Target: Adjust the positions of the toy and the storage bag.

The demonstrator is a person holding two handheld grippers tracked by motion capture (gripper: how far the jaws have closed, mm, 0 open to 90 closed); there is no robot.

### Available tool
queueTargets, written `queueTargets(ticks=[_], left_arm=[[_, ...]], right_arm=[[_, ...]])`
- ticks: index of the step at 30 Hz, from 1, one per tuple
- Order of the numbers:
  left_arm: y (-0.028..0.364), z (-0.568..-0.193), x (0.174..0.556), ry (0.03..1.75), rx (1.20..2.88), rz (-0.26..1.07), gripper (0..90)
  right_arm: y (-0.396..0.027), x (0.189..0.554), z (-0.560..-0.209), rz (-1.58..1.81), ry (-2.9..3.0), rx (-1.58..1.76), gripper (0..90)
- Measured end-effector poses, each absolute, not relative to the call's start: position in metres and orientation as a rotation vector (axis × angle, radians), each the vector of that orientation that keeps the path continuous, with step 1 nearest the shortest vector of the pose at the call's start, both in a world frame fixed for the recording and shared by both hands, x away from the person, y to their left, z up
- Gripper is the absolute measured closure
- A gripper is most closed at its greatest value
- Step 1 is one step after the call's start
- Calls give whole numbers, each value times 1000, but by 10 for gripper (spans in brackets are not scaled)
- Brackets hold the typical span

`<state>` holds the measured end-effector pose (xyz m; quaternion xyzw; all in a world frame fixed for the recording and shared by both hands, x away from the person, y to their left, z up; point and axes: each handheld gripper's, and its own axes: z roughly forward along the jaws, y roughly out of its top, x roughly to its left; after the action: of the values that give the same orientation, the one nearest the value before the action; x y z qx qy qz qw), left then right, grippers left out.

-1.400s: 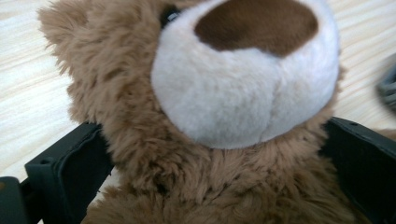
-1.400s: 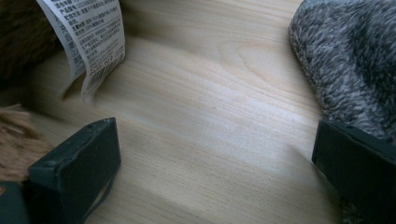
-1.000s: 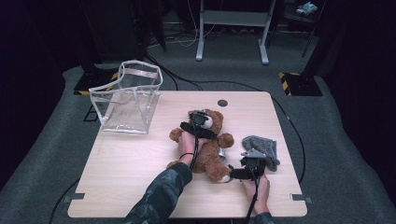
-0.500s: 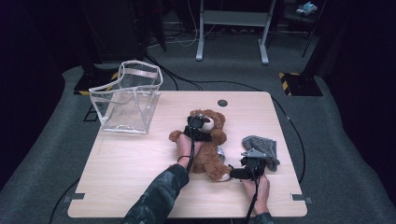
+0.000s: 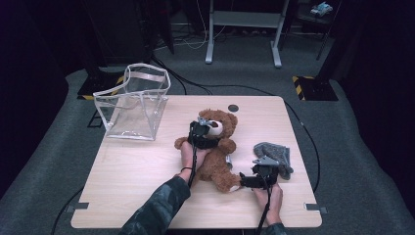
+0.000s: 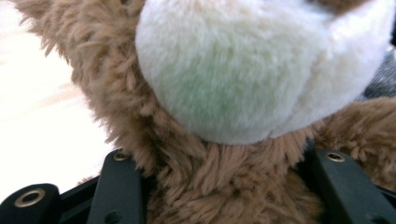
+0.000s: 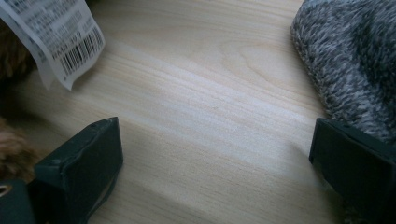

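You had the left gripper (image 5: 204,131) on the teddy bear (image 5: 218,156), which lay on its back in the middle of the table (image 5: 127,186), head toward the far edge. Its jaws had just been closing and stood about half shut, pressed into the fur of the neck under the white muzzle (image 6: 261,70), a narrow spot that gives a firm hold for lifting. Your right gripper (image 5: 244,181) rested by the bear's foot with its jaws wide apart and nothing between them, the grey knitted cloth (image 7: 350,60) just beside one jaw and the bear's paper tag (image 7: 56,32) near the other. The clear bag (image 5: 134,105) stood open at the far left corner, probably the bear's destination. Compared with a second before, your left gripper had moved from the chest up to the neck, while the right had kept its place
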<state>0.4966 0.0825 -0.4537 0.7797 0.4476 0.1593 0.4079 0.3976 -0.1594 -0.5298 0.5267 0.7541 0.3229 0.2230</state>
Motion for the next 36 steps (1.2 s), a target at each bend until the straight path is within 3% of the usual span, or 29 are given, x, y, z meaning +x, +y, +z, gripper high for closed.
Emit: queueTargets(ticks=[19, 36], left_arm=[[117, -414, 469, 999, 1826, 510, 494], [163, -394, 448, 998, 1797, 547, 489]], right_arm=[[-159, 397, -530, 898, 2083, 1456, 28], [-160, 397, -529, 897, 2086, 1456, 29]])
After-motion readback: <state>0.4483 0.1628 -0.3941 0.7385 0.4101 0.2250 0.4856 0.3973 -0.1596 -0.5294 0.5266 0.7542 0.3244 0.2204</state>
